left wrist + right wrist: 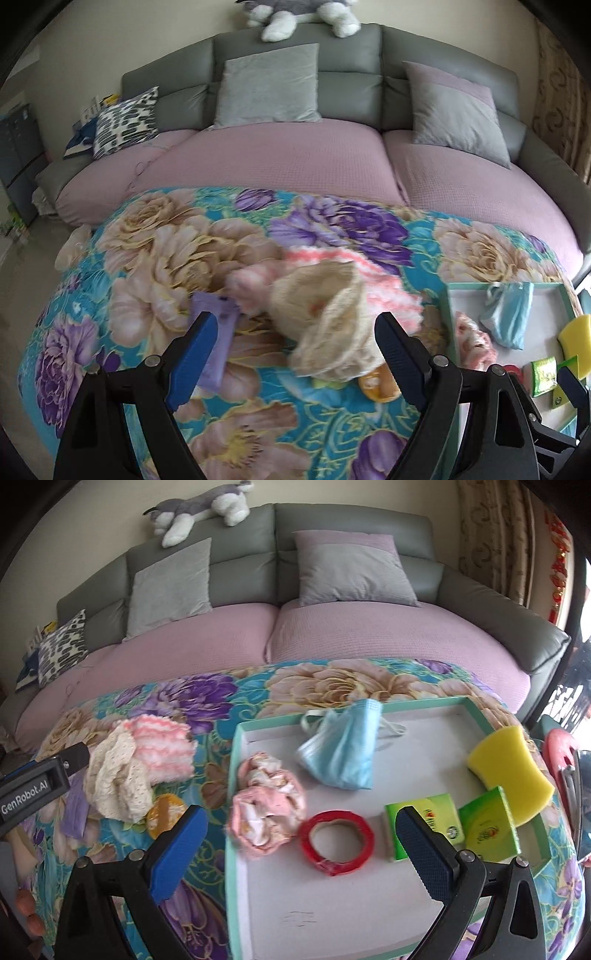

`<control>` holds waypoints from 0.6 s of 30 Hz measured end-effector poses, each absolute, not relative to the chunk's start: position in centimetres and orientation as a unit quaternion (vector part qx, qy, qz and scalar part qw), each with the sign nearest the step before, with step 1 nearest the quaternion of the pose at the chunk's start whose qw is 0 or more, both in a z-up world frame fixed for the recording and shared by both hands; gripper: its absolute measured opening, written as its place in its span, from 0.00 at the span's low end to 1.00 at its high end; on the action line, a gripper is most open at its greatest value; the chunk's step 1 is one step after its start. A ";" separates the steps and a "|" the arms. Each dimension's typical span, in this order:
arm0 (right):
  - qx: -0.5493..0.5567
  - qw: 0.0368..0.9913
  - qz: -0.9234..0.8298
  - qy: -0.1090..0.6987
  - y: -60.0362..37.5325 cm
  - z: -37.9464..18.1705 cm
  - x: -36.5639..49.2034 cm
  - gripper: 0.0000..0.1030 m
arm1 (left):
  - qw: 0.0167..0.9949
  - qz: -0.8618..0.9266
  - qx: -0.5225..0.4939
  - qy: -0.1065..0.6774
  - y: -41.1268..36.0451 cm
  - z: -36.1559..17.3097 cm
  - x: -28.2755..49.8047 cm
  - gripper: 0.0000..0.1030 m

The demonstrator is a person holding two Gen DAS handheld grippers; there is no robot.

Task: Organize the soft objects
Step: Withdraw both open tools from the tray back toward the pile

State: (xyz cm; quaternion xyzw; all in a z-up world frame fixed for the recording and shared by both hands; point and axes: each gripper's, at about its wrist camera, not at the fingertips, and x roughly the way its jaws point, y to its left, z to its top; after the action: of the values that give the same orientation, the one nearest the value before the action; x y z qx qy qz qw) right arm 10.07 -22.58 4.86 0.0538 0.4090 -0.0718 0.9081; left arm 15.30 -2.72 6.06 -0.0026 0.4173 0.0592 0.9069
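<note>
Hovering above the floral blanket (258, 240), the left hand-held gripper (295, 354) has its blue-padded fingers spread wide, with nothing between them. Just ahead of it lies a cream crocheted cloth (332, 332), blurred in the left wrist view, resting against a pink and white fluffy cloth (369, 273). A purple packet (218, 332) lies just beside the left finger, and an orange item (380, 384) peeks out from under the cream cloth; what it is cannot be told.

The right hand-held gripper (299, 845) is also spread open and empty, held over a shallow tray with a mint-green rim (232, 812) that sits on the blanket to the right of the cloth pile. Inside the tray, a crumpled pink cloth (266, 805) lies near the left wall, a blue face mask (343, 753) lies toward the far side with one edge draped on the rim, and a roll of red tape (338, 843) sits between the gripper's fingers in view. Two green packets (428, 812) stand near the right finger, and a yellow sponge (509, 771) leans at the right wall.

Behind the blanket runs a sofa with pink seat covers (369, 635), grey cushions (354, 576) and a plush dog (199, 513) on its back.
</note>
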 end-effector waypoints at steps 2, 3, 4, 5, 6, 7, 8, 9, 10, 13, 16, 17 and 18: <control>0.050 0.908 -0.061 0.412 -21.7 4.7 10.2 1.00 | 0.903 0.078 -0.014 0.422 -1.1 5.7 15.1 0.85; 0.047 0.908 -0.056 0.413 -21.2 4.6 10.3 1.00 | 0.902 0.085 -0.018 0.424 -0.4 5.7 15.0 0.85; 0.043 0.908 -0.052 0.414 -20.8 4.5 10.4 1.00 | 0.900 0.092 -0.022 0.425 0.3 5.6 15.0 0.85; 0.039 0.908 -0.049 0.415 -20.3 4.4 10.5 1.00 | 0.900 0.098 -0.026 0.425 0.9 5.5 14.8 0.85; 0.036 0.908 -0.046 0.415 -20.0 4.4 10.5 1.00 | 0.899 0.103 -0.030 0.425 1.4 5.5 14.6 0.85; 0.035 0.908 -0.041 0.416 -19.7 4.3 10.7 1.00 | 0.899 0.107 -0.034 0.424 1.9 5.5 14.5 0.85; 0.037 0.907 -0.036 0.418 -19.4 4.1 10.8 1.00 | 0.898 0.111 -0.038 0.424 2.5 5.5 14.2 0.85; 0.039 0.906 -0.032 0.420 -19.1 4.0 10.9 1.00 | 0.898 0.115 -0.043 0.424 3.1 5.5 14.1 0.85; 0.041 0.905 -0.029 0.422 -18.9 3.9 10.9 1.00 | 0.897 0.117 -0.047 0.423 3.5 5.6 13.9 0.85; 0.051 0.903 -0.016 0.426 -18.1 3.6 11.2 1.00 | 0.895 0.125 -0.065 0.423 5.3 5.5 13.3 0.85; 0.060 0.902 -0.004 0.428 -17.2 3.3 11.6 1.00 | 0.891 0.137 -0.081 0.426 6.9 5.1 13.0 0.85; 0.062 0.901 0.000 0.430 -16.8 3.2 11.7 1.00 | 0.889 0.144 -0.089 0.426 7.6 5.0 12.9 0.85; 0.063 0.900 0.004 0.431 -16.4 3.1 11.9 1.00 | 0.888 0.149 -0.094 0.426 8.0 4.9 12.9 0.85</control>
State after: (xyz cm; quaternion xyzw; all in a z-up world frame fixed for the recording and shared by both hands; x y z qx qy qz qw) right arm 11.87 -16.42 3.08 0.0628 0.4314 0.0043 0.9000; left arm 12.90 8.05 4.87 -0.0936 0.4258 0.1492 0.8875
